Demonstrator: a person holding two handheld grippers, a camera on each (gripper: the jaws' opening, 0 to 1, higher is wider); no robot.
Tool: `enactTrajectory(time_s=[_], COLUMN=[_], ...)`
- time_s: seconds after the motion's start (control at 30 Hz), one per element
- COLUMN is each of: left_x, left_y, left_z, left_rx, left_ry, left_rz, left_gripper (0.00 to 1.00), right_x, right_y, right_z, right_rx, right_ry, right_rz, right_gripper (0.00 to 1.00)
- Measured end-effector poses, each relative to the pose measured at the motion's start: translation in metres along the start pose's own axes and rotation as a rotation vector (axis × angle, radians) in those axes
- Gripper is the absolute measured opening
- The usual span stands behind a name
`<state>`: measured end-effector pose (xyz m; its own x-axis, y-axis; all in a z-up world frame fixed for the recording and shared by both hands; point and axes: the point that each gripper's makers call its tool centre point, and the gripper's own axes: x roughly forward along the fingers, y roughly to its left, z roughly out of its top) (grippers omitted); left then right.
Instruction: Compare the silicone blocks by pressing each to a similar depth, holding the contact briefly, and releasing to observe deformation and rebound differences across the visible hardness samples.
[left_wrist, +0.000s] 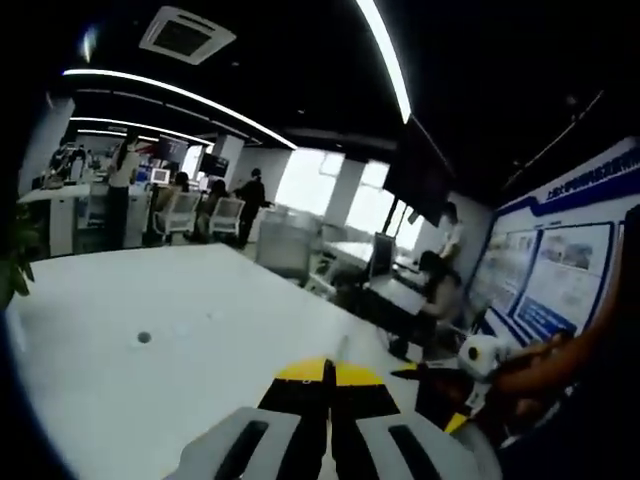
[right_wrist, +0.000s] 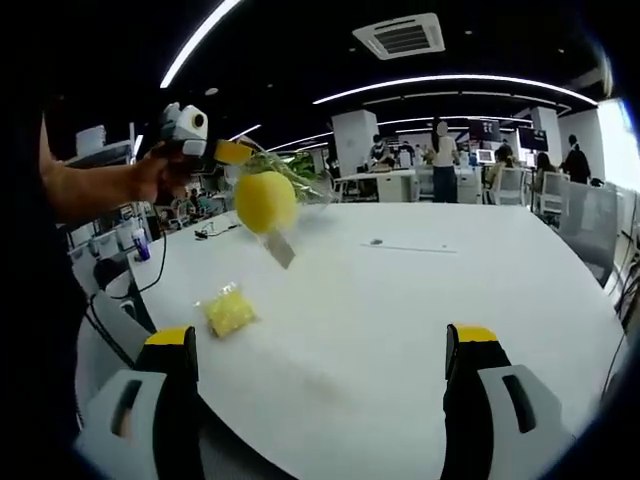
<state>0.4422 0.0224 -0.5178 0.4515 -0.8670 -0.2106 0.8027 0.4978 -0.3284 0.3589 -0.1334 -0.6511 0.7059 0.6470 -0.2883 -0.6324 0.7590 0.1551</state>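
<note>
Silicone block, round, yellow, aloft

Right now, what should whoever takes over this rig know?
Left gripper: shut, raised off the table, apparently pinching the yellow round piece that hangs at its tip.
Right gripper: open, empty, low over the table's near edge.
Small yellow piece: lies on the table.
Done: no pressing evident.
Left: set the samples down, press each, hold, release, compare.
</note>
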Motion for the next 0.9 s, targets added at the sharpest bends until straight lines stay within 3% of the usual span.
enactTrajectory(time_s=[0.17, 0.27, 0.37, 0.4, 0.53, 0.9], left_x=[0.0, -0.001, -0.002, -0.003, -0.007, -0.018], left_y=[-0.011, -0.014, -0.018, -0.019, -0.02, -0.034], left_z=[0.002, 0.0, -0.002, -0.003, -0.001, 0.021], left_rx=[-0.001, 0.001, -0.001, -0.001, -0.013, 0.0], left_ry=[-0.018, -0.016, -0.018, -0.019, -0.029, -0.071], left_rz=[-0.016, -0.027, -0.039, -0.044, -0.05, -0.068], left_gripper=[0.0, 0.0, 0.0, 0.0, 0.0, 0.0], right_x=[0.005, 0.008, 0.012, 0.015, 0.025, 0.051], right_y=[-0.003, 0.0, -0.002, 0.001, 0.0, 0.02], right_z=[0.006, 0.021, 0.027, 0.035, 0.038, 0.076], right_rx=[-0.02, -0.015, -0.006, 0.021, 0.02, -0.06], right_ry=[-0.002, -0.06, -0.065, -0.086, -0.058, -0.13], right_rz=[0.015, 0.065, 0.077, 0.113, 0.147, 0.264], right_gripper=[0.97, 0.97, 0.97, 0.97, 0.97, 0.96])
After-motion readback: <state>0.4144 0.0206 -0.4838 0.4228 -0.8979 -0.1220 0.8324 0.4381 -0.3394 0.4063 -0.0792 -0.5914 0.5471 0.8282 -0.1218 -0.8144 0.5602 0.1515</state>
